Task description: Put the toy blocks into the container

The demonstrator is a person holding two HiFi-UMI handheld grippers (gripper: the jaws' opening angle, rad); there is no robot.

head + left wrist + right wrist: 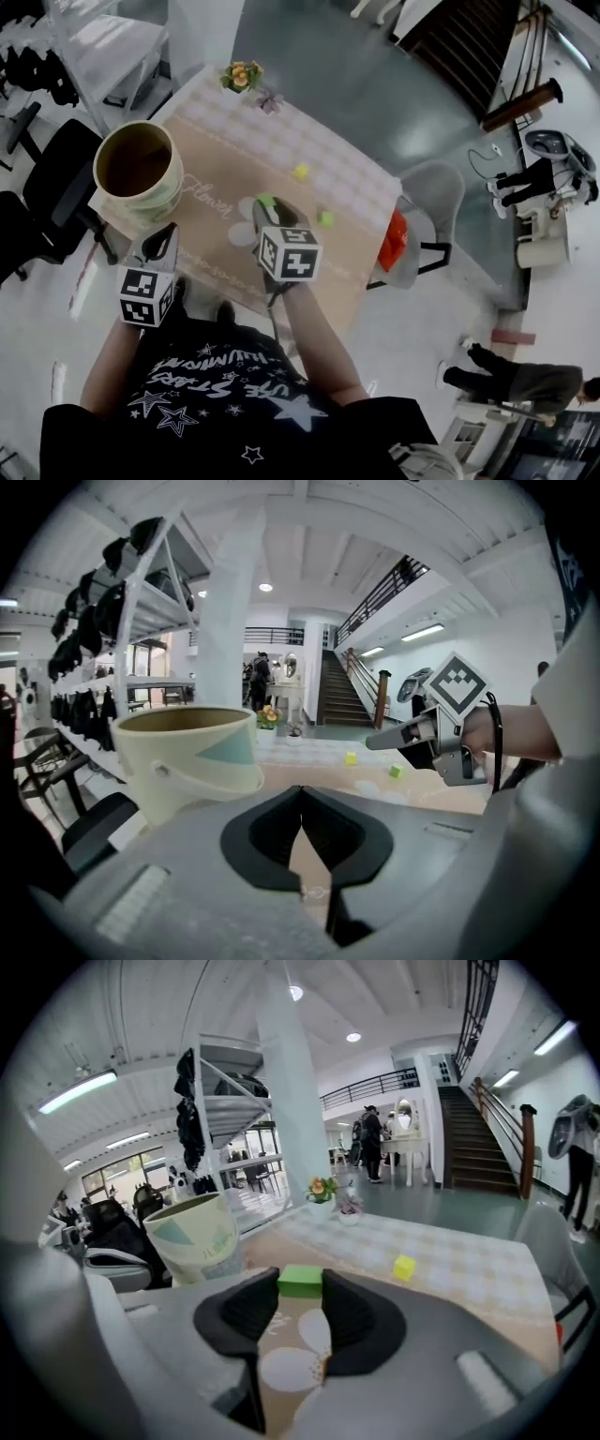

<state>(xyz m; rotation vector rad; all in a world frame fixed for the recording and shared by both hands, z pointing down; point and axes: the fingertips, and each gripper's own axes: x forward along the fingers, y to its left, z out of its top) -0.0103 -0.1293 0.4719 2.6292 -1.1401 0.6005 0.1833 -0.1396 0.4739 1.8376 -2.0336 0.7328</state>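
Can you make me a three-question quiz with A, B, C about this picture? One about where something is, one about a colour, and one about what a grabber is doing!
1. Where does the bucket stand?
A. on the table
B. on the floor
C. on a chair

2. What colour is the block in the right gripper?
A. red
B. green
C. blue

3. The left gripper has its jaws:
A. shut with nothing in them
B. around a yellow block
C. around the bucket's handle

Answers:
1 A, it stands on the tablecloth.
2 B, a green block sits pinched between the jaws.
3 A, the jaws meet and nothing is between them.
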